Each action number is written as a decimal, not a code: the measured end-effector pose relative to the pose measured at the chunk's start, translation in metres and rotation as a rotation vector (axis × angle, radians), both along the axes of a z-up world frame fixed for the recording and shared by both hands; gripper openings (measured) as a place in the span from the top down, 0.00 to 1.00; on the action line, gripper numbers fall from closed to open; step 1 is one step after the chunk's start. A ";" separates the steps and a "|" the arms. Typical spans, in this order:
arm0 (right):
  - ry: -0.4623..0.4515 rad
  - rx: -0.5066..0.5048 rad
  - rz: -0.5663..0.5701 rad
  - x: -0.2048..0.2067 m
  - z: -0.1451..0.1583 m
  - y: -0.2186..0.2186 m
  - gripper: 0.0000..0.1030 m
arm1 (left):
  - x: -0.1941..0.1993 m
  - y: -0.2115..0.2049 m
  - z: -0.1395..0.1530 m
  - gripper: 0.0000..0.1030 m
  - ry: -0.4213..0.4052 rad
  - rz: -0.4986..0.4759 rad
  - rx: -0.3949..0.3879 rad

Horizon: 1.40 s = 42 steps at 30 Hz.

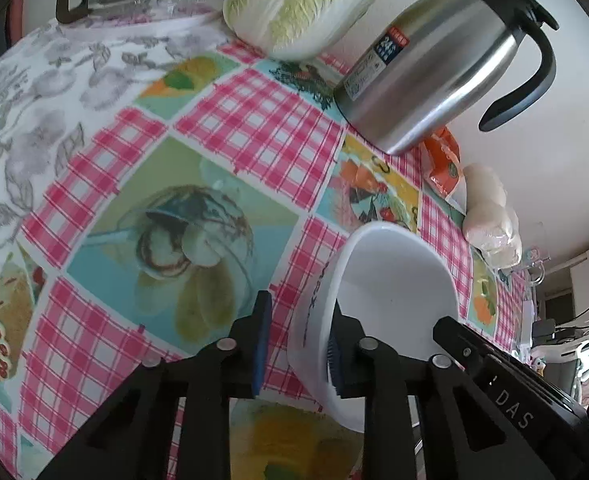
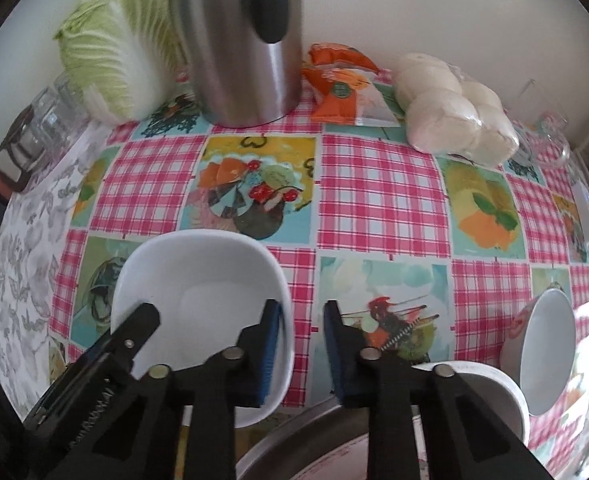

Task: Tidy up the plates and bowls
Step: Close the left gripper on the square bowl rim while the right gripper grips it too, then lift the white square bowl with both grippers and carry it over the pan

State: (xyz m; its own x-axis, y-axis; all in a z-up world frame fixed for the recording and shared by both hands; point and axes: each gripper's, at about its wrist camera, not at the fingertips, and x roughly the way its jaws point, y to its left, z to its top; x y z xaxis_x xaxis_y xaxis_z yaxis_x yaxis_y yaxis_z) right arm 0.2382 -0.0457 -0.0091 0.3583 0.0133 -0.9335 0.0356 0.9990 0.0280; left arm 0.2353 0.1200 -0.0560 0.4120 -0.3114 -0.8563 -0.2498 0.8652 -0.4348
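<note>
A white squarish bowl [image 1: 390, 280] stands on the patterned tablecloth [image 1: 222, 128]. My left gripper [image 1: 299, 320] straddles its left wall. The right pad [image 1: 334, 360] is inside against the wall. The left pad [image 1: 262, 344] is outside, with a strip of cloth showing between it and the bowl. In the right wrist view the same bowl [image 2: 198, 280] has my right gripper [image 2: 301, 316] over its right rim. One pad [image 2: 272, 352] is inside and the other [image 2: 334, 356] outside, a little apart from the rim.
Along the back wall stand a steel thermos jug [image 2: 246, 48], a Chinese cabbage [image 2: 110, 48], an orange packet [image 2: 342, 88], bagged white buns [image 2: 454, 120] and a glass pot [image 2: 26, 140]. Another white bowl [image 2: 546, 344], a white dish [image 2: 478, 380] and a metal rim [image 2: 294, 436] lie near the front right.
</note>
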 end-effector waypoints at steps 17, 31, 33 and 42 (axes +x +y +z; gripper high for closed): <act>0.060 0.026 -0.010 0.004 -0.022 0.008 0.89 | -0.001 -0.004 -0.020 0.80 0.050 -0.003 -0.112; 0.011 0.033 0.027 -0.009 0.012 0.015 0.91 | -0.015 -0.002 0.019 0.82 0.000 -0.011 -0.079; -0.011 0.038 0.033 -0.015 0.024 0.013 0.91 | -0.019 -0.003 0.030 0.82 -0.018 -0.015 -0.079; -0.086 0.062 0.055 -0.051 0.072 0.000 0.91 | -0.042 -0.016 0.083 0.83 -0.103 -0.039 -0.067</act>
State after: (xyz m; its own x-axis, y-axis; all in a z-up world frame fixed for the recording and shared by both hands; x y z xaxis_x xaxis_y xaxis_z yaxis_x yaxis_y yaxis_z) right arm 0.1869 -0.0453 0.0634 0.4342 0.0916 -0.8961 -0.0243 0.9956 0.0900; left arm 0.1937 0.1038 0.0266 0.4832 -0.3841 -0.7868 -0.1677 0.8414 -0.5138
